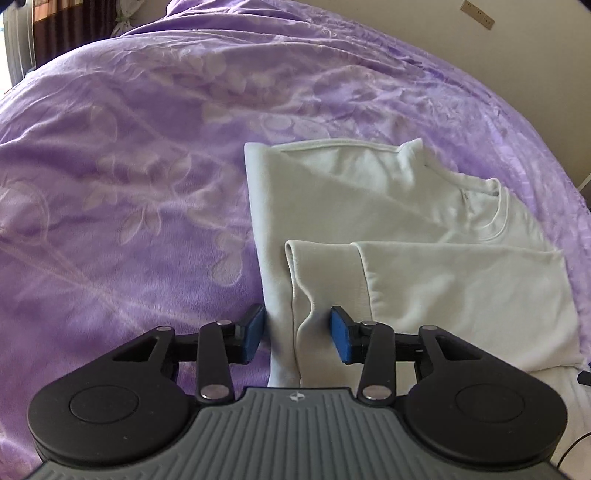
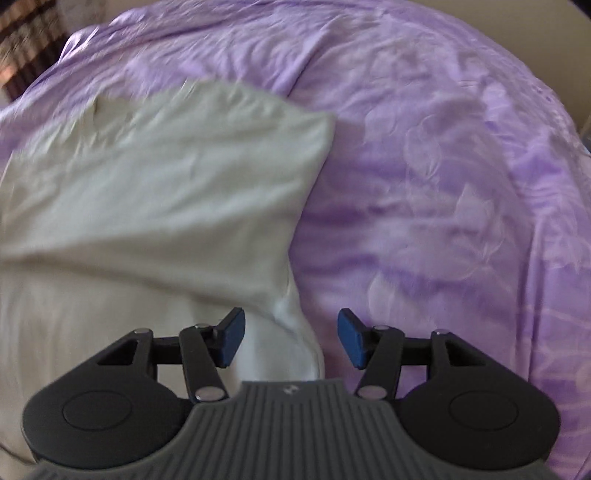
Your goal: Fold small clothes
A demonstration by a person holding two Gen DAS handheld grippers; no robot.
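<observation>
A white long-sleeved top (image 1: 388, 206) lies partly folded on the purple bedspread (image 1: 129, 166), its neckline at the right and a sleeve cuff (image 1: 325, 269) laid across the body. My left gripper (image 1: 297, 334) is open, its blue pads either side of the top's folded left edge. In the right wrist view, which is blurred, the top (image 2: 166, 192) lies at the left. My right gripper (image 2: 291, 341) is open over the top's right edge, with cloth between the pads.
The purple flowered bedspread (image 2: 443, 184) covers the bed all around the top. A wall with a socket (image 1: 480, 14) is at the far right and a curtain (image 1: 55, 29) at the far left.
</observation>
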